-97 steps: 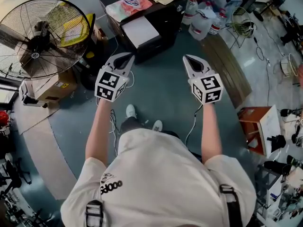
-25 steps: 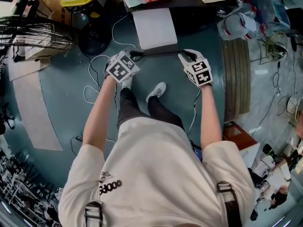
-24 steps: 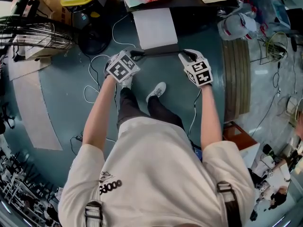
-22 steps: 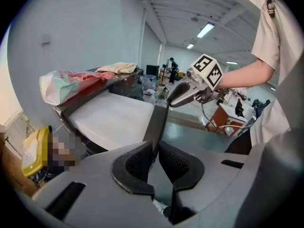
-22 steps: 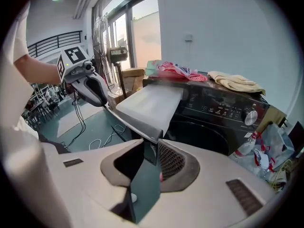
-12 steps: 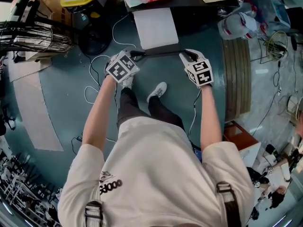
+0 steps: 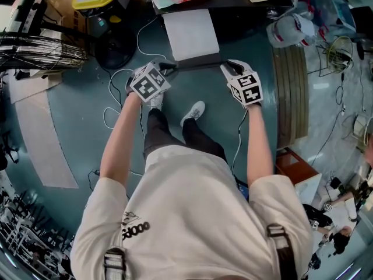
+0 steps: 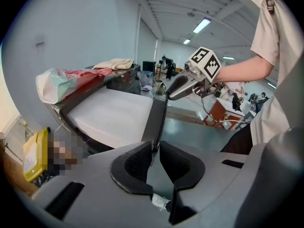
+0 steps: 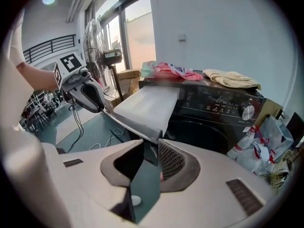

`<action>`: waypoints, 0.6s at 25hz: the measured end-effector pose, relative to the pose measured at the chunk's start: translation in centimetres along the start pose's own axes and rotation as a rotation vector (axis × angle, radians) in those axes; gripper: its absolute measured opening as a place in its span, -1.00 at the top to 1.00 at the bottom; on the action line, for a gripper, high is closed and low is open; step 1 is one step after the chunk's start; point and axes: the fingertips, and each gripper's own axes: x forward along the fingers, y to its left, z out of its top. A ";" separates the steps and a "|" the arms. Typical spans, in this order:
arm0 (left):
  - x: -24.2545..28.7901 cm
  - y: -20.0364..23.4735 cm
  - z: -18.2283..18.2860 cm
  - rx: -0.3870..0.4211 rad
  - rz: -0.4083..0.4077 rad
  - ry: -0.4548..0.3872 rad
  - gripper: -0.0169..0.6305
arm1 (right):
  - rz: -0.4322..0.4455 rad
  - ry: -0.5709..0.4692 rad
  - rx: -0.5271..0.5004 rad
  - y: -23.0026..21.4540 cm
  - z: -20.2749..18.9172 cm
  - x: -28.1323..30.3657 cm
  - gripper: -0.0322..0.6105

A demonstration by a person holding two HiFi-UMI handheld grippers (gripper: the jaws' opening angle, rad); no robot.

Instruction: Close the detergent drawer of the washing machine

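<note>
Head view: above teal floor (image 7: 81,115), left gripper (image 7: 167,67) (jaws just loosening) and right gripper (image 7: 228,68) clamp the drawer (image 7: 186,34).

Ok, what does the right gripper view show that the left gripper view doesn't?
Only the right gripper view shows the control panel with its knob, and the standing fan. Only the left gripper view shows the yellow container and the right tool gripping the drawer by its dark front edge. Both show the white drawer pulled out, and the red-and-white bag and folded cloth on top of the washing machine.
</note>
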 end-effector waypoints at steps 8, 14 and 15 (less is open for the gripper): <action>-0.9 2.9 0.5 -0.071 0.111 -0.042 0.74 | -0.003 -0.036 0.000 -0.5 2.4 1.0 0.63; -0.9 4.3 1.1 -0.093 0.131 -0.046 0.74 | -0.026 -0.024 -0.027 -1.6 3.5 1.7 0.63; -0.9 4.5 1.3 -0.096 0.136 -0.052 0.74 | -0.027 -0.028 -0.023 -1.8 3.7 1.8 0.63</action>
